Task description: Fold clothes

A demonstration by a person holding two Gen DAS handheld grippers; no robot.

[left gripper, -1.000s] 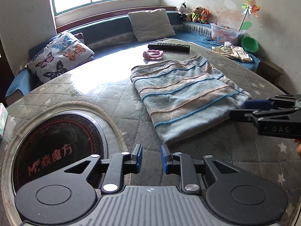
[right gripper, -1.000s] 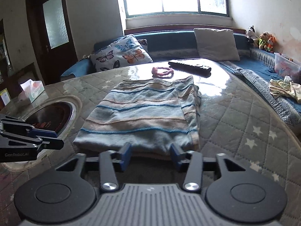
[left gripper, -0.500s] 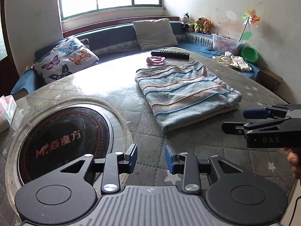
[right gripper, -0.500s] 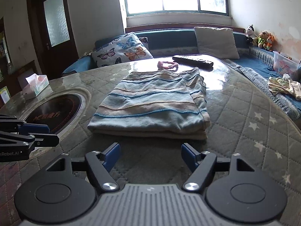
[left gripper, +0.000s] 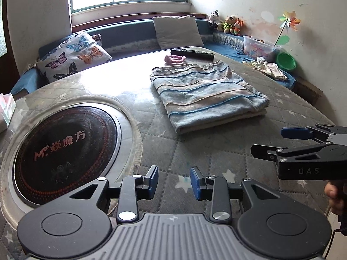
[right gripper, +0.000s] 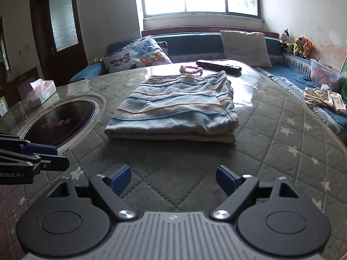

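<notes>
A striped blue and beige garment (left gripper: pixel 208 95) (right gripper: pixel 175 106) lies folded into a flat rectangle on the quilted table cover. My left gripper (left gripper: pixel 174 183) hovers open over the cover, short of the garment's near left corner, with nothing between its fingers. My right gripper (right gripper: pixel 174 178) is held back from the garment's near edge; its jaws are opening wide and hold nothing. Each gripper shows at the side of the other's view: the right gripper (left gripper: pixel 282 143) at the right edge, the left gripper (right gripper: pixel 58 158) at the left edge.
A round black hotplate (left gripper: pixel 63 149) is set into the table at the left. A pink scrunchie (left gripper: pixel 174 59) and a black remote (left gripper: pixel 192 54) lie beyond the garment. A tissue box (right gripper: pixel 42 91) stands far left. A cushioned bench with pillows and loose clothes (right gripper: pixel 325 99) runs around the table.
Both grippers have drawn back from the folded garment, which now lies farther off. The right gripper's jaws have spread much wider; the left's opened slightly.
</notes>
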